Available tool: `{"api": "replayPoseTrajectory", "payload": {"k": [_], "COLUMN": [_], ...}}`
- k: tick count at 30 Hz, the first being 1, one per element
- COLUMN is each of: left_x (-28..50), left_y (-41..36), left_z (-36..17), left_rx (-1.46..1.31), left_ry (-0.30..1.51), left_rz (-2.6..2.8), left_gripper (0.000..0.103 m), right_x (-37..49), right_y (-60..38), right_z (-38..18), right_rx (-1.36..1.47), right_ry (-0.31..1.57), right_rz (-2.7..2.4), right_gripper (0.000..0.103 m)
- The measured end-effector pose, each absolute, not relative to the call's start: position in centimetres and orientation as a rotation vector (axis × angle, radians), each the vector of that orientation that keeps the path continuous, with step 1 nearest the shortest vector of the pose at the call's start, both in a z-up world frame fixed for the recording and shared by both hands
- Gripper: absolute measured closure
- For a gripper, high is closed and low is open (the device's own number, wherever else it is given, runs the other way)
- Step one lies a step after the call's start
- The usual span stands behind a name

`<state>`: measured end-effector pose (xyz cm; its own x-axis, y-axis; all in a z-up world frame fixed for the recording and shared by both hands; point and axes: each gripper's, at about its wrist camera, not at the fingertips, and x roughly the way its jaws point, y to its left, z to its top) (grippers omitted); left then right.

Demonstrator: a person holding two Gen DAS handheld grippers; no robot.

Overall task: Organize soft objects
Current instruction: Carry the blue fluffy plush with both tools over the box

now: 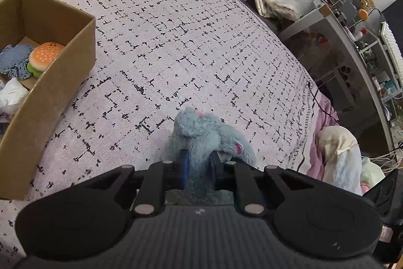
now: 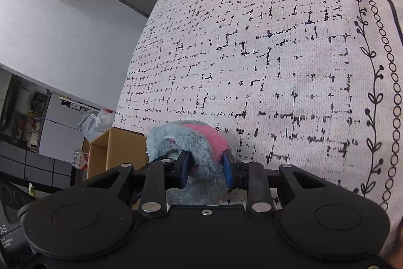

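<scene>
**Both grippers on the blue plush, box off to the left**

Right up close, the left gripper [image 1: 199, 168] is clamped on the fuzzy blue plush toy [image 1: 204, 135], blue pads sunk into the fur on either side. Same story on the other side: the right gripper [image 2: 206, 168] is pinched on the toy too, near its pink patch [image 2: 214, 136] (an ear lining or belly, hard to say which). So the toy is held between the two tools, just above the patterned bedspread [image 1: 176, 42], its bulk pointing forward, away from both sets of fingers.

Further out, the cardboard box [image 1: 58, 82] sits to the left of the left gripper, open side up, already holding a burger plush [image 1: 44, 58] and a bit of denim cloth [image 1: 15, 57]. The left hand looks nearer the box, so a leftward carry seems the natural call.
</scene>
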<state>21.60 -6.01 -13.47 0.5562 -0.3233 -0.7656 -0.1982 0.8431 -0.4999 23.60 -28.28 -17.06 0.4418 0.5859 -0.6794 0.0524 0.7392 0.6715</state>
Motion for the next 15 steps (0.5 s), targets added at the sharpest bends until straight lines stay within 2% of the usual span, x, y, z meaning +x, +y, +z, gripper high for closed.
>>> {"api": "replayPoseTrajectory", "payload": {"k": [15], "left_x": [18.4], "left_y": [-4.1], "left_z": [-10.2], "left_rx": [-0.585], "left_ry": [0.947], "left_rz": [-0.137], "left_gripper": [0.088], "right_x": [19.2], "right_y": [-27.0], "right_z": [-13.9], "right_rx": [0.713], "right_ry": [0.986], "right_rz": [0.369], "right_gripper": [0.076]}}
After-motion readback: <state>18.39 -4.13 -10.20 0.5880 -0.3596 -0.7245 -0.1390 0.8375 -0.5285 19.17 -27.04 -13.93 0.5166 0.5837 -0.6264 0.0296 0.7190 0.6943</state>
